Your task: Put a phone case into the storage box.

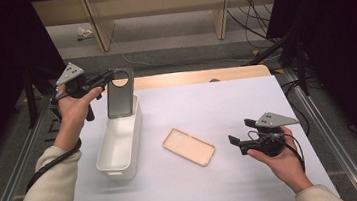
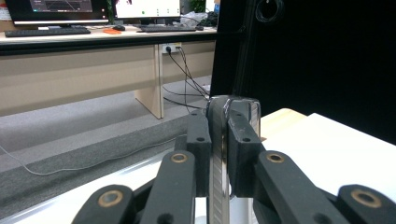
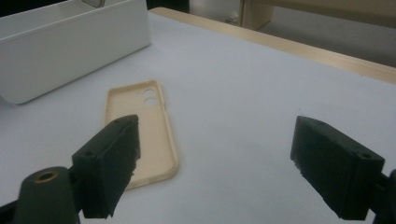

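A white-topped desk (image 1: pixel 227 105) with a pale wooden far edge stands on grey carpet; wooden desk legs and loose cables lie beyond it, and black curtains close off both sides.

Toward the left of the desk sits a long white bin (image 1: pixel 120 142), open at the top. The left gripper (image 1: pixel 109 79) hangs above the bin's far end with its fingers (image 2: pixel 201 140) clenched on a dark grey phone case (image 1: pixel 120 94). The case hangs upright, its round camera cutout at the top and its lower end reaching down into the far end of the bin. In the left gripper view the case stands edge-on between the two pads, which press on it from both sides.

A beige phone case (image 1: pixel 189 146) lies flat on the desk, hollow side up, between the bin and the right hand, touching neither. The right gripper (image 1: pixel 240 134) is held low over the desk just to the right of this case, pointing toward it. Its fingers (image 3: pixel 109 158) are released and stand wide apart with nothing between them; in the right gripper view the beige case lies partly behind the left-hand pad.
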